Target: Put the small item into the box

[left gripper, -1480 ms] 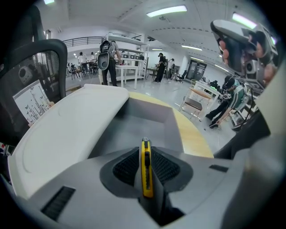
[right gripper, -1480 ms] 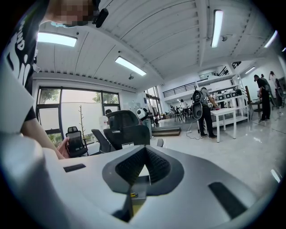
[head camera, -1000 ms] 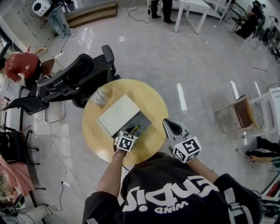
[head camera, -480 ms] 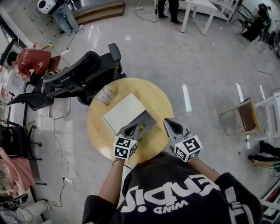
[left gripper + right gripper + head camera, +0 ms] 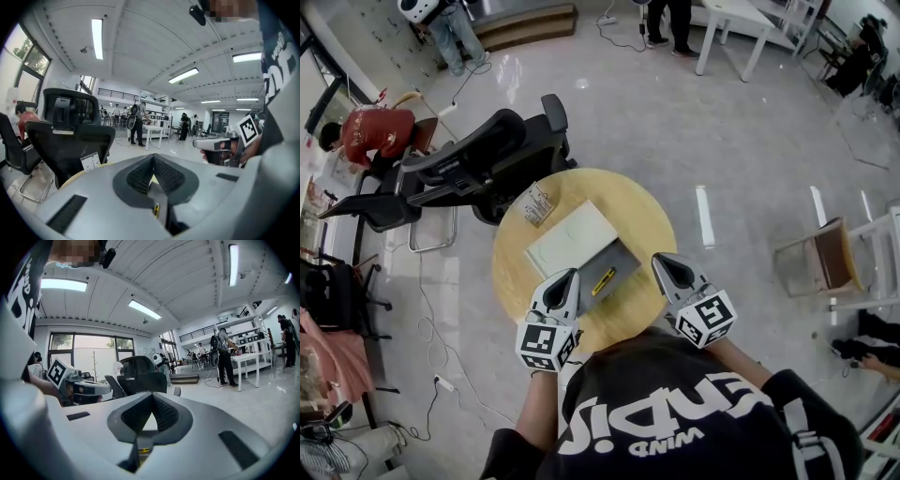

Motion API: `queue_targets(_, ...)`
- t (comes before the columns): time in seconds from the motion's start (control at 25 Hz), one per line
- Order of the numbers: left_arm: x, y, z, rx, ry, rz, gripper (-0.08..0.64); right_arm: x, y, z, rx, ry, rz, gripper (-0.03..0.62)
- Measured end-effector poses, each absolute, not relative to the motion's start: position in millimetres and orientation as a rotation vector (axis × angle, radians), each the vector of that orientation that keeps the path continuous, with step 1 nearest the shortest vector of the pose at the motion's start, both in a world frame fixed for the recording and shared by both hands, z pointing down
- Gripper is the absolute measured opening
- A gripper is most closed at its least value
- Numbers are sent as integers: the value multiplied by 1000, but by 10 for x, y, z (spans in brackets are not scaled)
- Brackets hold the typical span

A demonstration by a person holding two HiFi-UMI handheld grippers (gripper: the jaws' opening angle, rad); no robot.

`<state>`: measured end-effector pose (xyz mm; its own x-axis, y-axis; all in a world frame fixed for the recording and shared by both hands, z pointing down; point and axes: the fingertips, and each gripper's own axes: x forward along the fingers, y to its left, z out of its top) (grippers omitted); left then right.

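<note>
On the round wooden table lies an open box, its white lid folded back beside its grey tray. A small yellow item lies in the tray, touched by neither gripper. My left gripper hovers at the tray's near left corner, jaws shut and empty. My right gripper is just right of the tray, also shut with nothing in it. In the left gripper view the jaws meet and the yellow item shows below them. The right gripper view shows its jaws together.
A small printed card lies on the table's far left edge. A black office chair stands close behind the table on the left. Another chair stands to the right, and people stand further off.
My left gripper has drawn back from over the box toward my body, and the yellow item stays in the grey tray. The right gripper has hardly moved.
</note>
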<state>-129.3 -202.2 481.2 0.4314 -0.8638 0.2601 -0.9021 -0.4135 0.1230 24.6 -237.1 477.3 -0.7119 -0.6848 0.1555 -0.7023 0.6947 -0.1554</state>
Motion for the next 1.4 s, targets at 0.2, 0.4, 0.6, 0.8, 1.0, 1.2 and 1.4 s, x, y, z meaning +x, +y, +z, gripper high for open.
queue_targets(0.2, -1449, -1945, 4770, 2399, -1640, 158, 11, 255, -2374, 4738, 1157, -2820, 305, 0)
queue_targets(0.4, -1417, -1947, 4745, 2394, -1646, 134, 11, 236, -2347, 4726, 1145, -2821, 289, 0)
queue_targets(0.6, -1390, -1948, 4720, 2388, -1655, 119, 11, 216, -2307, 4729, 1131, -2827, 288, 0)
queue_targets(0.8, -1399, -1951, 4717, 2373, -1667, 119, 11, 208, -2295, 4720, 1126, -2831, 288, 0)
queue_targets(1.0, -1380, -1948, 4689, 2372, -1681, 119, 11, 198, -2272, 4720, 1119, -2838, 289, 0)
queue_targets(1.2, -1354, -1953, 4684, 2371, -1682, 131, 11, 196, -2284, 4703, 1120, -2840, 294, 0)
queue_targets(1.4, -1320, -1958, 4700, 2362, -1680, 130, 11, 221, -2298, 4691, 1120, -2842, 289, 0)
